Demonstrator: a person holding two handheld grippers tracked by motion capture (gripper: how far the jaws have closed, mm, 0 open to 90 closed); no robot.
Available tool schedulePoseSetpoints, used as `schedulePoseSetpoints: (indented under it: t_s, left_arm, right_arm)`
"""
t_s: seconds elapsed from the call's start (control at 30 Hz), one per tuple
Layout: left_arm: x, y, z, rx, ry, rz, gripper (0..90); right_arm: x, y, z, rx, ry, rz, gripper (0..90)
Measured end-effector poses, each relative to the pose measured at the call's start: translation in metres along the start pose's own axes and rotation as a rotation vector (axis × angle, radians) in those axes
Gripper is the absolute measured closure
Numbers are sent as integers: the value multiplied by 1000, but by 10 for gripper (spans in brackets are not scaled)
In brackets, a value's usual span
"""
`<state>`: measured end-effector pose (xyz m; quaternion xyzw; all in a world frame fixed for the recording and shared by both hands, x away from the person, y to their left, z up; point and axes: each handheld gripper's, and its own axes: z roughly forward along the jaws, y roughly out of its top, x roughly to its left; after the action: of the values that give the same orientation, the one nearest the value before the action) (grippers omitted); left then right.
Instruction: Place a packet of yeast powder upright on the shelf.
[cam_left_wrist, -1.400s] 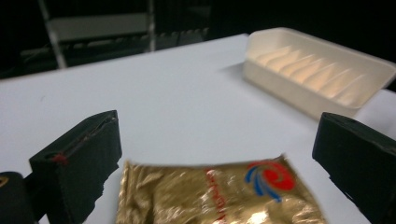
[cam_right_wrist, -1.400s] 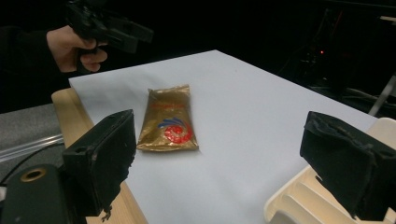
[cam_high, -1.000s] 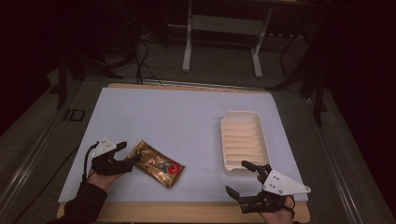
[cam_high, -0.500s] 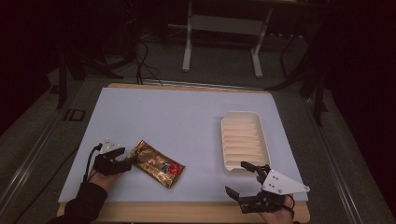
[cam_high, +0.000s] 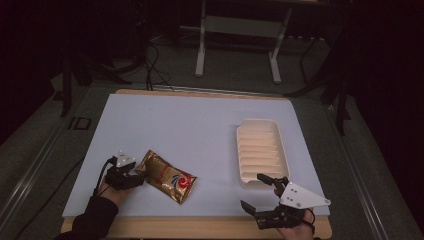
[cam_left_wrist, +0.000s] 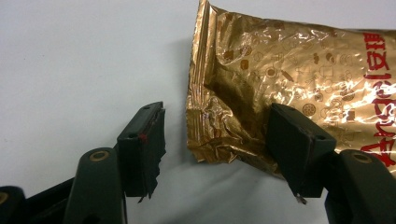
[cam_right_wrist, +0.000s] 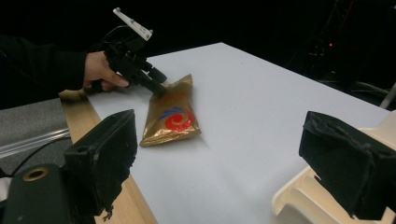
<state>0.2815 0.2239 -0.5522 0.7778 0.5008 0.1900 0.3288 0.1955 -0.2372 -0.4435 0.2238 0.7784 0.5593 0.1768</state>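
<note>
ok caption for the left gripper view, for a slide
Left claw closing around the crimped end of a gold snack packet lying on the white table.

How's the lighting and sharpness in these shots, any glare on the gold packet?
High view: the white table is evenly lit while the room around it falls to near black. Left gripper view: strong glare on the crinkled gold packet, which casts a soft shadow on its left; the black fingers look slightly soft. Right gripper view: the near fingers are blurred, the background dark.
</note>
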Motion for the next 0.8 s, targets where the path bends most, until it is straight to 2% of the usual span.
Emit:
schedulePoseSetpoints:
  t_s: [0.13, 0.33, 0.57, 0.73, 0.8]
  left_arm:
    - [-3, 2, -1, 14, 10, -7, 429]
    - [-8, 4, -2, 32, 8, -7, 541]
    - [-16, 7, -1, 34, 5, -5, 855]
    - [-17, 9, -3, 24, 4, -22, 884]
    - [-18, 12, -7, 10, 6, -12, 886]
  right_arm:
    - [0, 0, 1, 2, 1, -1, 112]
    - [0, -1, 2, 10, 8, 2, 112]
    - [-1, -1, 2, 10, 9, 6, 113]
    - [-1, -1, 1, 6, 2, 8, 117]
    - [-2, 0, -1, 1, 2, 16, 138]
